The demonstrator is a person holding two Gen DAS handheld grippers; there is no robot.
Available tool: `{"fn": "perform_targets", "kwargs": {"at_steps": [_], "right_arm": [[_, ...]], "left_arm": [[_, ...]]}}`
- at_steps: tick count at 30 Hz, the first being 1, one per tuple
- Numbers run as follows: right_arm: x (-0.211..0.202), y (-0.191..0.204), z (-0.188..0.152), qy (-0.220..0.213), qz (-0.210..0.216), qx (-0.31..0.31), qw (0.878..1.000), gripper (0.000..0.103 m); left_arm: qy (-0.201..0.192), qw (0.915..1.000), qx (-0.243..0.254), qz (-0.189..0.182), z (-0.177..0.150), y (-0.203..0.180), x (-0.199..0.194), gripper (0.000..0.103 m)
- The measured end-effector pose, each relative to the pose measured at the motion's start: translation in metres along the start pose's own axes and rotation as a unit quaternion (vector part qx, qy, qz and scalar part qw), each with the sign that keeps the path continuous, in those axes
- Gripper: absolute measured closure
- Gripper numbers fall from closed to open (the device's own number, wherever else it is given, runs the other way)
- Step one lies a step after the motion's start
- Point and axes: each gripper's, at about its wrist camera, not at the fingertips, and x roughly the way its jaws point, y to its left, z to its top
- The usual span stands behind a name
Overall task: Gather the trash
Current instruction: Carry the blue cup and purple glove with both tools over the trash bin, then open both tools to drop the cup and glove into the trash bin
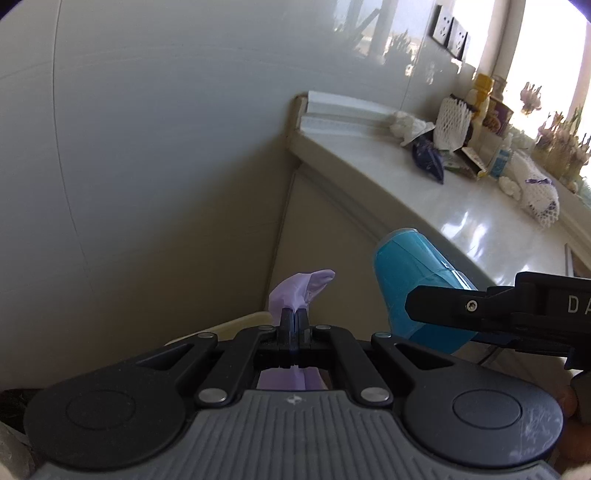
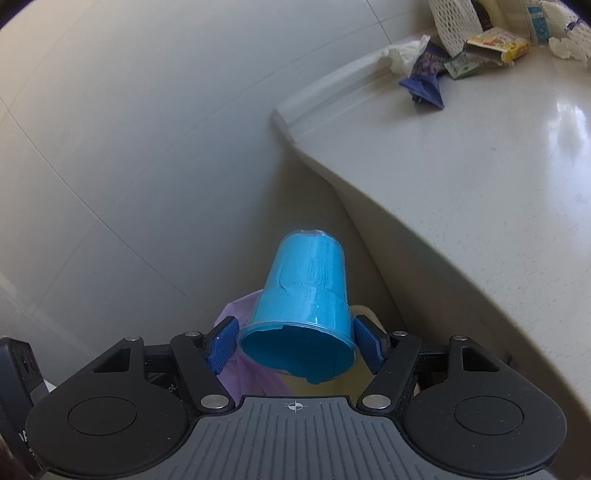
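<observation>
**Blue cup held over trash bag as countertop litter waits**

Nearest the camera, the left gripper [image 1: 294, 321] has its fingers pressed together on a fold of a thin purple bag [image 1: 301, 291], apparently lifting the bag's edge so the mouth stays open for what comes next. Just to its right, the right gripper [image 2: 295, 341] clamps a crumpled blue cup [image 2: 306, 295] near its rim, the cup's base pointing away and its open end toward the handle; purple plastic and a pale yellow rim [image 2: 364, 314], likely a bin, show directly beneath it, which suggests the cup is positioned for dropping in. Beyond both tools, to the right, a glossy white counter [image 2: 480, 166] runs toward a bright window. At its far end lies the remaining litter: a crumpled white tissue [image 2: 402, 53], a dark blue wrapper [image 2: 424, 86], a small yellow carton [image 2: 495, 46] and white foam netting [image 2: 456, 22], well apart from the bag. Much of the collecting appears still ahead.
</observation>
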Motion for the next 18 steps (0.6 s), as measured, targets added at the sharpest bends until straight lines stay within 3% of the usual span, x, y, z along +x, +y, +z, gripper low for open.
{"fn": "perform_targets", "kwargs": {"at_steps": [10, 18], "right_arm": [[0.085, -0.035, -0.048, 0.072, -0.035, 0.006, 0.997, 0.034], [0.134, -0.058, -0.066, 0.099, -0.050, 0.007, 0.994, 0.034]], "left_arm": [[0.048, 0.9979, -0.011, 0.042, -0.044, 0.029, 0.049, 0.103], [0.078, 0.9948, -0.012, 0.064, -0.065, 0.044, 0.080, 0.103]]}}
